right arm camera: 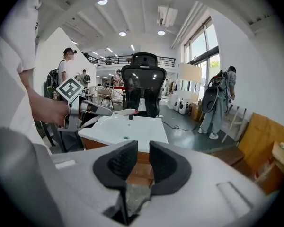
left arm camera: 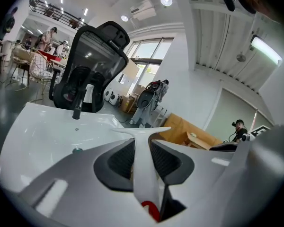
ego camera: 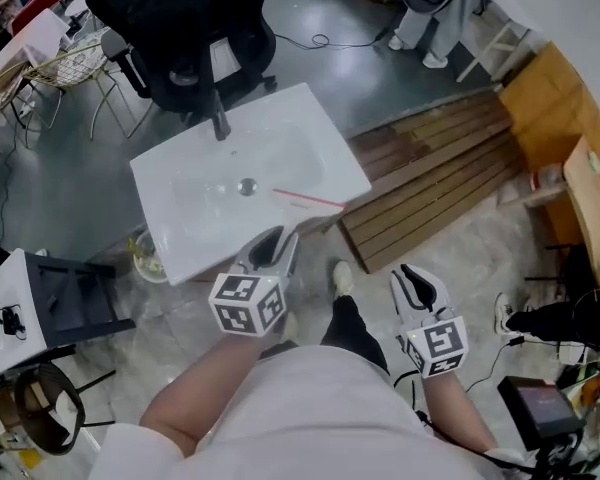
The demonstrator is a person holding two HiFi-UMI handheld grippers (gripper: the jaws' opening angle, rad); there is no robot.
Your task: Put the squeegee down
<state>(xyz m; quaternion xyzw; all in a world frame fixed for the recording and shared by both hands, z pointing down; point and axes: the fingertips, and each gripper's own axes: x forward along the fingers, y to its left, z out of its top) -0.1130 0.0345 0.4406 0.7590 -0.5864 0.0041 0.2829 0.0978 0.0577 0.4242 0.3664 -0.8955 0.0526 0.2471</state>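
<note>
A white squeegee (ego camera: 306, 200) with a thin red-edged blade sticks out over the front right part of the white sink basin (ego camera: 180, 183). Its white handle (left arm camera: 143, 136) runs between the dark pads of my left gripper (ego camera: 272, 251), which is shut on it. The T-shaped blade head (left arm camera: 141, 131) hangs just above the basin. In the right gripper view the left gripper (right arm camera: 80, 109) and the squeegee (right arm camera: 122, 112) show at the basin's left edge. My right gripper (ego camera: 417, 288) is held lower right of the basin, over the floor. It is open, with nothing between its pads (right arm camera: 120, 163).
The basin has a black faucet (ego camera: 220, 123) and a round drain (ego camera: 246, 186). A black office chair (ego camera: 185, 28) stands behind it. A slatted wooden platform (ego camera: 440, 183) lies to the right, and a person (ego camera: 435, 13) stands farther back. My own legs and shoe (ego camera: 342, 278) are below.
</note>
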